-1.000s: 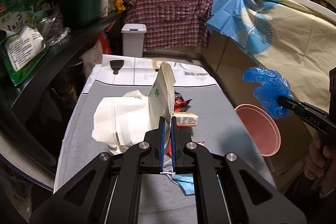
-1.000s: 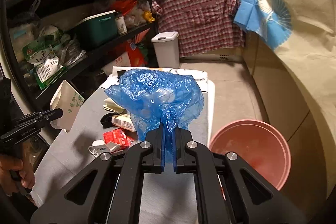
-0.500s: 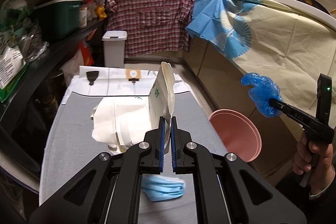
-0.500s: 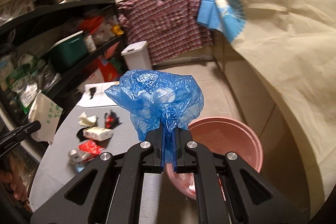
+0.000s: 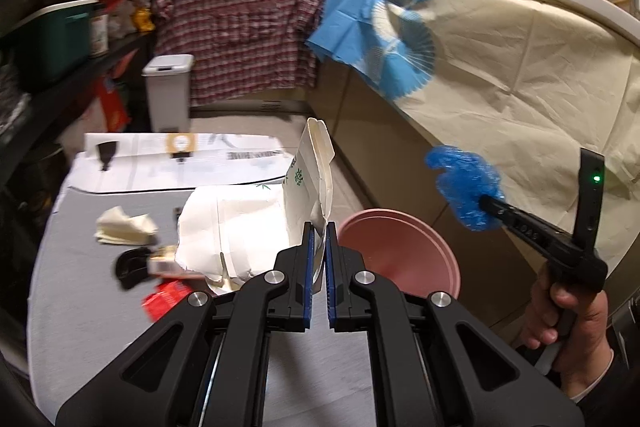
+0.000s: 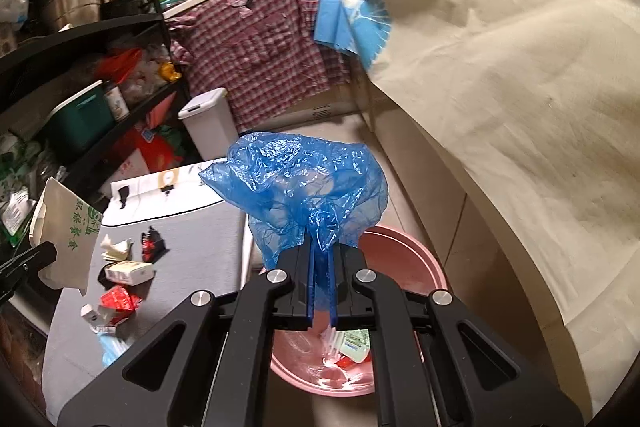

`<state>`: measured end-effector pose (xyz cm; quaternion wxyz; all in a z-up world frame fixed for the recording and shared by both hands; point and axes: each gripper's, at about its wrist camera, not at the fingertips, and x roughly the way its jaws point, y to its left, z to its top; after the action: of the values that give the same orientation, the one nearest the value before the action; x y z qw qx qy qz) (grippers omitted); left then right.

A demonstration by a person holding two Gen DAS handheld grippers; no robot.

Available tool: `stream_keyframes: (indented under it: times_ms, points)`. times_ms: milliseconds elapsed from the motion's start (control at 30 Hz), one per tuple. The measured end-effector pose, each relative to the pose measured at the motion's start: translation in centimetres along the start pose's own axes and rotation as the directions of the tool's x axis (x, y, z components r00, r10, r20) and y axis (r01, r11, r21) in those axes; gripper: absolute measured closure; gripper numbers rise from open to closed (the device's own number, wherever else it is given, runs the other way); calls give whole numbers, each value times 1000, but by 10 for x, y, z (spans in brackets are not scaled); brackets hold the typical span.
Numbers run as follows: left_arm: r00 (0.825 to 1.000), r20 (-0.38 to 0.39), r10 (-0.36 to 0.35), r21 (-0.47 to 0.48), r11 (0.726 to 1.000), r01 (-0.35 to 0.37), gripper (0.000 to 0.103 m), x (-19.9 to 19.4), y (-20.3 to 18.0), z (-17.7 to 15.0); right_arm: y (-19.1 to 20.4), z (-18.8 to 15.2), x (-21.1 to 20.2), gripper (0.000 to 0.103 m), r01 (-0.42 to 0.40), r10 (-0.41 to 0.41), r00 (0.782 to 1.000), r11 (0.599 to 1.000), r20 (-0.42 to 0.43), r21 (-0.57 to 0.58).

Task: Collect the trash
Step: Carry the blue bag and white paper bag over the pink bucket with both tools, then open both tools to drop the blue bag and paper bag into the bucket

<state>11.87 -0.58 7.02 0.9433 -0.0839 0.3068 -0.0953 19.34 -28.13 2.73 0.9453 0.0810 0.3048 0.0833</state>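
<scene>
The right claw (image 6: 322, 301) pinches a blue bag (image 6: 296, 187) by its gathered neck above the basin (image 6: 416, 259): light, limp, slippery film. The left claw (image 5: 318, 263) clamps a stiff paper bag's (image 5: 310, 183) edge over the counter (image 5: 80, 291).

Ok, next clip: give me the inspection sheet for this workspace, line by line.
Surface: grey table, white printed sheet lying over its far end.
Job's things: blue plastic bag in the right tool, above the pink basin, which already holds wrappers; white paper bag in the left tool.
Clutter: crumpled tissue, small box, red wrapper, black scrap on the table.
Grippers: both tools shut on their bags.
Cables: nothing seen.
Surroundings: black shelving with a green bin, white pedal bin, plaid shirt and cream cloth draped over the counter.
</scene>
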Motion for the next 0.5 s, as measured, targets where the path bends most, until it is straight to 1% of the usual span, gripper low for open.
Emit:
stream_keyframes:
  times_ms: [233,367,500]
  points:
    - [997,-27,-77,35,996,78,98,37,-38,7,-16,4,15,98,36,-36,999,998,-13,44]
    - [991,-41,-127,48,991,129,98,59,-57,9,-24,7,22,98,53,-52,998,996,-19,73]
    - [983,-69,-171,58,983,175,98,83,-72,5,-31,8,29,98,70,-67,997,993,-26,91]
